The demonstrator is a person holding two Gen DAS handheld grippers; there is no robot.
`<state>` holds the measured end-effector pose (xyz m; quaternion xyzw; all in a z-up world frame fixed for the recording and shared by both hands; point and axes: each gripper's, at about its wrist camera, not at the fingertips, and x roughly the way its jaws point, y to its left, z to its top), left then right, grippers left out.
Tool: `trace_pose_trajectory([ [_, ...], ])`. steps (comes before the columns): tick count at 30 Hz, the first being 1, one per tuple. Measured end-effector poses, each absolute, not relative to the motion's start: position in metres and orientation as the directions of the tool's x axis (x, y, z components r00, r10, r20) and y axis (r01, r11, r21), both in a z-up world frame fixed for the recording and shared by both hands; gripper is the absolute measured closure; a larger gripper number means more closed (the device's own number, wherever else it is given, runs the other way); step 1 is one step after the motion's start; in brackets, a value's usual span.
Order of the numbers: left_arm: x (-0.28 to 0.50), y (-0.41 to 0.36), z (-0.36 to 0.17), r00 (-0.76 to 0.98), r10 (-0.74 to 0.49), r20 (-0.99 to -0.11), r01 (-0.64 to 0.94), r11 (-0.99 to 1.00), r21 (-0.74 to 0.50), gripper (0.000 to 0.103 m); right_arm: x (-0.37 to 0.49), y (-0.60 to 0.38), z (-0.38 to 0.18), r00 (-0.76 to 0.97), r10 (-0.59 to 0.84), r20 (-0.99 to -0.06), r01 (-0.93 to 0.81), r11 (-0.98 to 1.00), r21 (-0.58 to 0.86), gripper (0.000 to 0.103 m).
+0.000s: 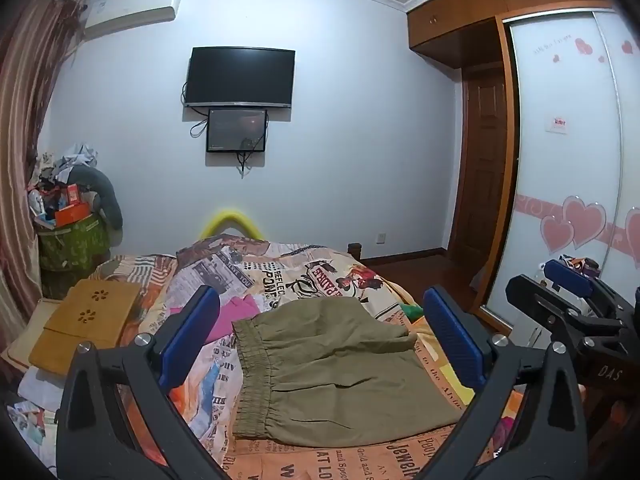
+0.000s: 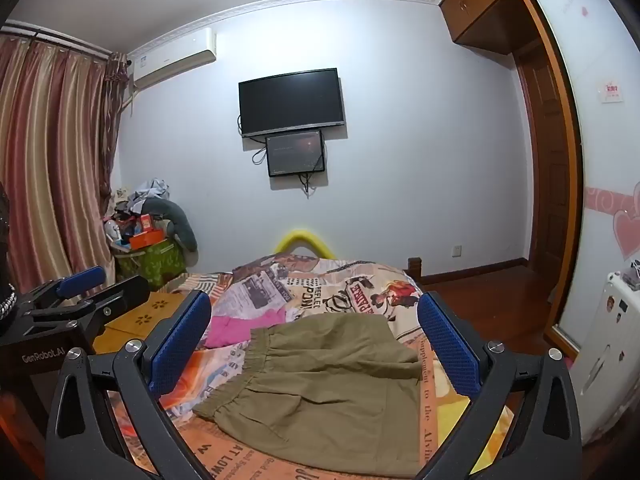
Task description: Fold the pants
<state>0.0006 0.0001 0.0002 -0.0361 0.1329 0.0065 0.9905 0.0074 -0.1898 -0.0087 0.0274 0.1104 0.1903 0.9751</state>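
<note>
The olive-green pants (image 1: 340, 368) lie folded into a compact stack on the printed bedspread (image 1: 280, 276), elastic waistband to the left. They also show in the right wrist view (image 2: 328, 388). My left gripper (image 1: 320, 340) is open and empty, held above and in front of the pants. My right gripper (image 2: 316, 344) is open and empty too, held above the pants. The right gripper shows at the right edge of the left wrist view (image 1: 568, 288). The left gripper shows at the left edge of the right wrist view (image 2: 80, 292).
A pink garment (image 1: 236, 316) lies on the bed just beyond the pants. A wooden lap tray (image 1: 88, 324) sits on the bed's left side. A cluttered green hamper (image 1: 72, 240) stands in the far left corner. The wardrobe (image 1: 568, 160) lines the right wall.
</note>
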Motion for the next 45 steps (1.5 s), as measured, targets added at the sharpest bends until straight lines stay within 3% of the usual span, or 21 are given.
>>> trace_pose_trajectory([
  [45, 0.002, -0.005, 0.004, 0.971, -0.004, -0.241, -0.003, 1.000, -0.029, 0.000, 0.008, -0.194, -0.008, 0.905, 0.376, -0.200, -0.362, 0.926, 0.106, 0.000],
])
